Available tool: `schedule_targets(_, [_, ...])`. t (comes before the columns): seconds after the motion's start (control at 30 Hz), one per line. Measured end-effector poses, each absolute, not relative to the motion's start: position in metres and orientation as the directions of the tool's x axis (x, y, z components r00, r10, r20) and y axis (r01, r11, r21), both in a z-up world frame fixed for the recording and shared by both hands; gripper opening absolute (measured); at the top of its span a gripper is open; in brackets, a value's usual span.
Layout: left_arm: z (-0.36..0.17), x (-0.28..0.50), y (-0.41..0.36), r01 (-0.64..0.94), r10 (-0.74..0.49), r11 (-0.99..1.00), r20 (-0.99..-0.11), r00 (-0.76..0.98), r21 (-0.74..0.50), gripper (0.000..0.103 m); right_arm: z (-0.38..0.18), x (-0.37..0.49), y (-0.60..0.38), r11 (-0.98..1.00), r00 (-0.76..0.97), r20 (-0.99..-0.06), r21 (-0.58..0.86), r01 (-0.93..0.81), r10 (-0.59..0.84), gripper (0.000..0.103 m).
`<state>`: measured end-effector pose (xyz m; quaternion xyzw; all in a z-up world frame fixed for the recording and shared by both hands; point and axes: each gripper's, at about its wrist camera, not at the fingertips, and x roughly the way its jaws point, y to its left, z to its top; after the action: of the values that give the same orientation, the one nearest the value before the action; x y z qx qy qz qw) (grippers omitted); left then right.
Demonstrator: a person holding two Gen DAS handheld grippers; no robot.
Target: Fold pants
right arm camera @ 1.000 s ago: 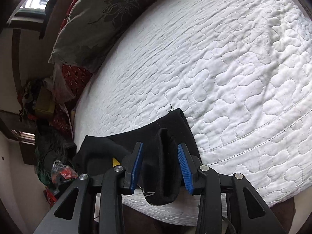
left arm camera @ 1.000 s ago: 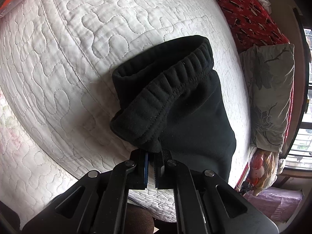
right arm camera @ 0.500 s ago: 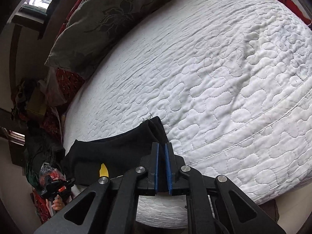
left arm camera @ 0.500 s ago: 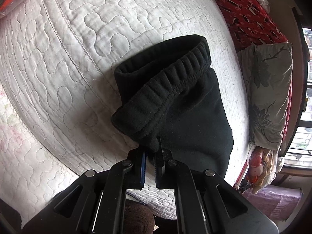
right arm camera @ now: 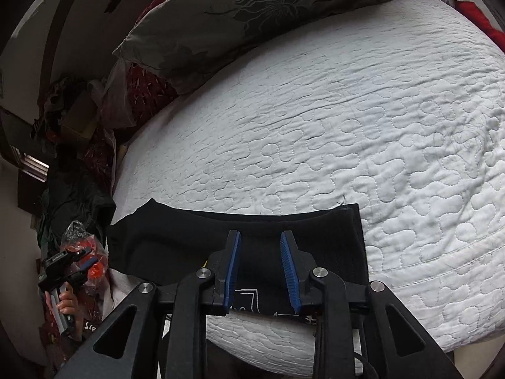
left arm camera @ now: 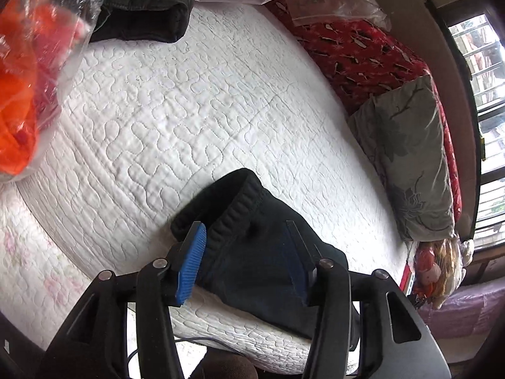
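Black fleece pants (left arm camera: pixel 262 262) lie folded near the front edge of the bed (left arm camera: pixel 195 132), on its white quilted cover. In the left wrist view the ribbed elastic waistband (left arm camera: pixel 233 208) faces away from the camera and stands slightly open. In the right wrist view the same pants (right arm camera: pixel 189 237) stretch as a flat dark band along the bed's (right arm camera: pixel 347 126) near edge, with white printed marks on the part hanging over the side.

The left gripper (left arm camera: pixel 246 259) is spread wide, its blue pads on either side of the fabric below the waistband and clamping nothing. The right gripper (right arm camera: pixel 260 262) is also released, its pads apart over the pants.

A grey floral pillow (left arm camera: pixel 407 161) lies at the bed's far side, against red patterned bedding (left arm camera: pixel 363 53). Dark folded clothing (left arm camera: pixel 148 6) and an orange item in a clear plastic bag (left arm camera: pixel 28 63) sit at the far left.
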<state>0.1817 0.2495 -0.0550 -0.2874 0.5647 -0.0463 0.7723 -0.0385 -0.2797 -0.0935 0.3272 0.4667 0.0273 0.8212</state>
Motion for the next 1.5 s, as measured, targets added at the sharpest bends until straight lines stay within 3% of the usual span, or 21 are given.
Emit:
schedule_targets(0.27, [-0.071,0.209,0.219,-0.128,-0.341,0.915,-0.902,0.264,-0.383,0.048,-0.088,0.062,-0.184,0.777,0.456,-0.705,0.628,0.046,0.543,0.039])
schedule_targets(0.67, [-0.093,0.229,0.201,-0.003,-0.37,0.925,-0.904,0.214,-0.379,0.048,-0.115,0.156,-0.093,0.82,0.288,-0.775,0.567,-0.077,0.563,0.041])
schedule_targets(0.7, [-0.093,0.23,0.197,0.008,-0.341,0.938,-0.913,0.227,-0.348,0.041,-0.12,0.157,-0.091,0.819,0.268,-0.779,0.569,-0.079,0.567,0.041])
schedule_targets(0.73, [-0.092,0.231,0.193,0.02,-0.312,0.948,-0.918,0.246,-0.317,0.025,-0.123,0.158,-0.087,0.83,0.256,-0.792,0.55,-0.094,0.554,0.037])
schedule_targets(0.77, [-0.09,0.233,0.189,0.031,-0.302,0.952,-0.92,0.251,-0.304,0.025,-0.123,0.158,-0.08,0.844,0.255,-0.805,0.521,-0.125,0.535,0.018])
schedule_targets(0.8, [-0.086,0.236,0.186,0.032,-0.293,0.955,-0.919,0.265,-0.295,0.022,-0.121,0.156,-0.075,0.86,0.263,-0.819,0.485,-0.159,0.51,0.007])
schedule_targets(0.87, [-0.076,0.241,0.182,0.041,-0.261,0.964,-0.91,0.323,-0.262,0.022,-0.114,0.155,-0.07,0.887,0.294,-0.837,0.429,-0.171,0.461,0.005])
schedule_targets(1.03, [-0.092,0.249,0.175,0.062,-0.182,0.983,-0.936,0.301,-0.171,0.023,-0.096,0.162,-0.084,0.88,0.396,-0.793,0.463,-0.103,0.463,0.003])
schedule_targets(1.13, [-0.088,0.242,0.187,0.055,-0.231,0.973,-0.925,0.302,-0.225,0.026,-0.114,0.165,-0.081,0.906,0.362,-0.835,0.417,-0.074,0.414,0.003])
schedule_targets(1.23, [-0.076,0.231,0.216,-0.004,-0.349,0.93,-0.885,0.309,-0.368,0.027,-0.115,0.16,-0.08,0.9,0.375,-0.825,0.432,-0.063,0.423,0.009])
schedule_targets(1.4, [-0.06,0.185,0.251,-0.068,-0.418,0.879,-0.83,0.369,-0.472,0.029,-0.094,0.144,-0.093,0.89,0.422,-0.798,0.453,-0.05,0.43,0.012])
schedule_targets(1.5, [-0.065,0.151,0.247,-0.071,-0.46,0.852,-0.806,0.372,-0.519,0.046,-0.08,0.116,-0.11,0.869,0.455,-0.763,0.492,-0.051,0.459,0.023])
